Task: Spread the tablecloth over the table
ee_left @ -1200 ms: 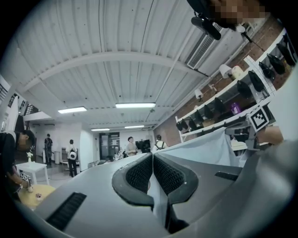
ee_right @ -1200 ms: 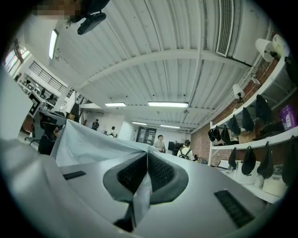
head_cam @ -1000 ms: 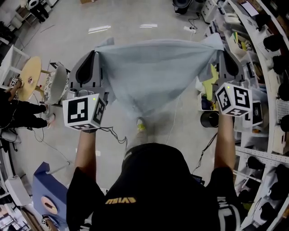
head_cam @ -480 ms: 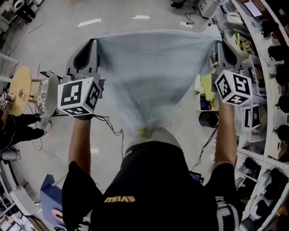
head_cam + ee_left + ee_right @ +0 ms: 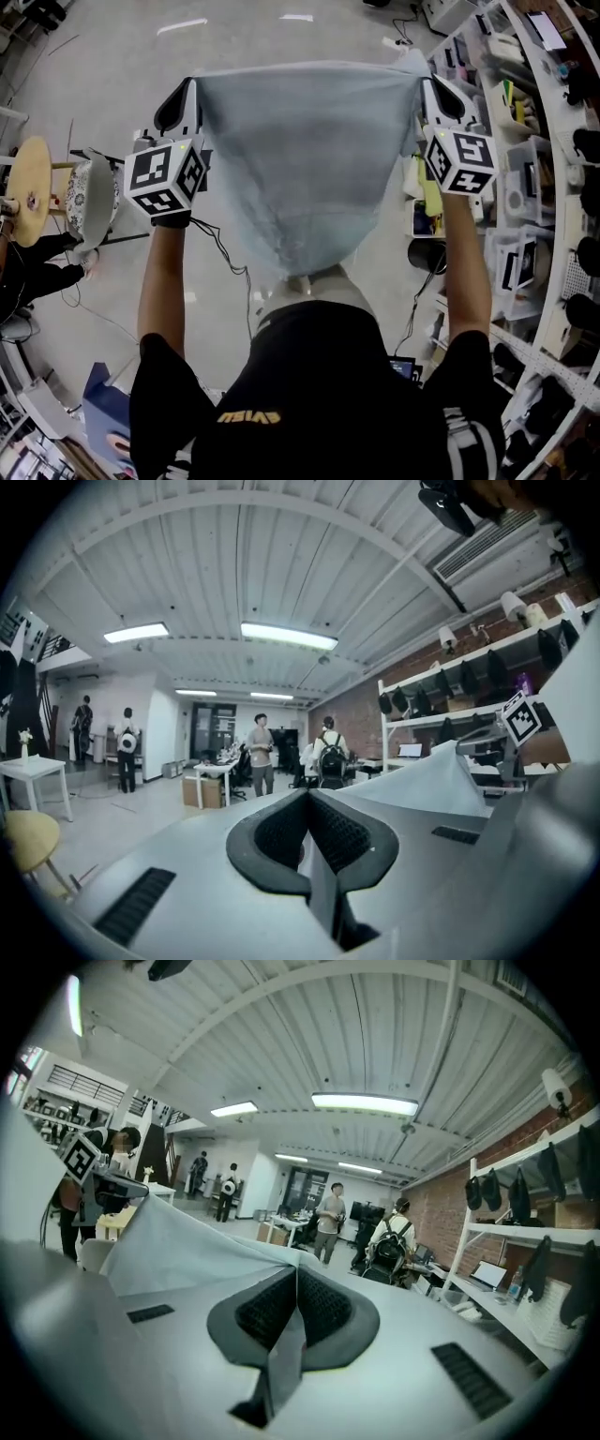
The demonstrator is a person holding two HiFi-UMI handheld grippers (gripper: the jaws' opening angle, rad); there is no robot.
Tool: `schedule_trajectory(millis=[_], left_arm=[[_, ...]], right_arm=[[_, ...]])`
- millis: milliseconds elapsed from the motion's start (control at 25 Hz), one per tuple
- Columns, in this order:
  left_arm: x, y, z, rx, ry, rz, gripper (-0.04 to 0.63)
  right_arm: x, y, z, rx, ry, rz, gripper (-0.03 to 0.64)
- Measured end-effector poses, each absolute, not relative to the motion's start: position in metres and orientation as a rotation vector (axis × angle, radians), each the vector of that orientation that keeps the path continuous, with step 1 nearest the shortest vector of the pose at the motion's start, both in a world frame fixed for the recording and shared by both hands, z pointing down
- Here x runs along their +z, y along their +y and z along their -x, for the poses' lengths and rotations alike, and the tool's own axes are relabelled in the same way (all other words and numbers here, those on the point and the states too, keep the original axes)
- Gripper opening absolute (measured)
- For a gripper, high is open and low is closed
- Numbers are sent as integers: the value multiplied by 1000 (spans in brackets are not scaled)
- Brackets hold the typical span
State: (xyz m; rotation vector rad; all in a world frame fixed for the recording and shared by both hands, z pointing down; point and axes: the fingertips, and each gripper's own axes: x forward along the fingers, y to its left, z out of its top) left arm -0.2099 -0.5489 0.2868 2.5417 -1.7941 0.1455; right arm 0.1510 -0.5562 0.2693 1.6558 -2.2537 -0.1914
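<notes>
Two corners of tablecloth (image 5: 305, 159) clamped: left gripper (image 5: 192, 84), right gripper (image 5: 425, 81) fingers (image 5: 323, 1307) shut; taut edge left-right.

You work under bright ceiling strips (image 5: 286, 635); they glare on the floor (image 5: 112, 75), and your gripper views bend and darken at the edges

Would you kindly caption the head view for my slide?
Left gripper and right gripper hold the tablecloth stretched in the air.
</notes>
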Motion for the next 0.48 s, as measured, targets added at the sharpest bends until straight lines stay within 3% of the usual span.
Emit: schedule_trajectory(millis=[480], left_arm=[[437,-691,222,466,-1852,-2369,17]], right_arm=[[424,-708,-136,-15,-2218,-1437,6]])
